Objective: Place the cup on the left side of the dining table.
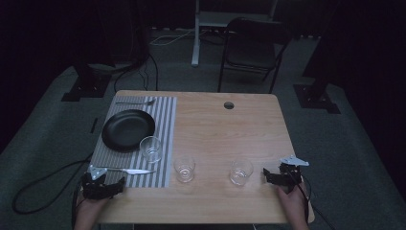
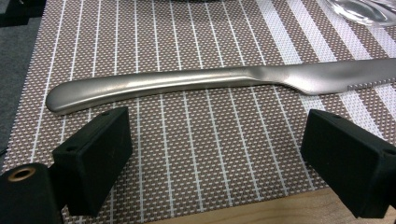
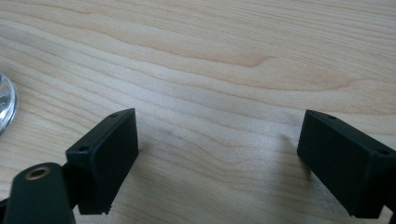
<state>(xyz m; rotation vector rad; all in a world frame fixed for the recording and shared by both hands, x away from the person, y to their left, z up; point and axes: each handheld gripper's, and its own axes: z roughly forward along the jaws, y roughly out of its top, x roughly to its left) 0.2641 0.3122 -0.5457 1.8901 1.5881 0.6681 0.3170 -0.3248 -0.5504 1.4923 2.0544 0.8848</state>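
Observation:
A steel table knife (image 2: pixel 187 81) lies across the near end of the striped placemat (image 1: pixel 163 120), handle to the left. My left gripper (image 2: pixel 217 130) stands open just short of the knife handle, jaws wide apart and holding nothing; in the high view it sits at the mat's near left corner (image 1: pixel 105 181). My right gripper (image 3: pixel 219 126) hangs open over bare wood, and in the high view it is at the table's near right (image 1: pixel 275 177), just right of a clear glass (image 1: pixel 241 171). That glass's rim (image 3: pixel 4 107) shows at the left edge of the right gripper view.
On the mat sit a black plate (image 1: pixel 128 129), a fork (image 1: pixel 136 102) at the far end and a clear glass (image 1: pixel 151 148). Another glass (image 1: pixel 184 168) stands on the wooden table (image 1: pixel 225 129). A cable hole (image 1: pixel 229 105) is near the far edge. A folding chair (image 1: pixel 251 48) stands beyond.

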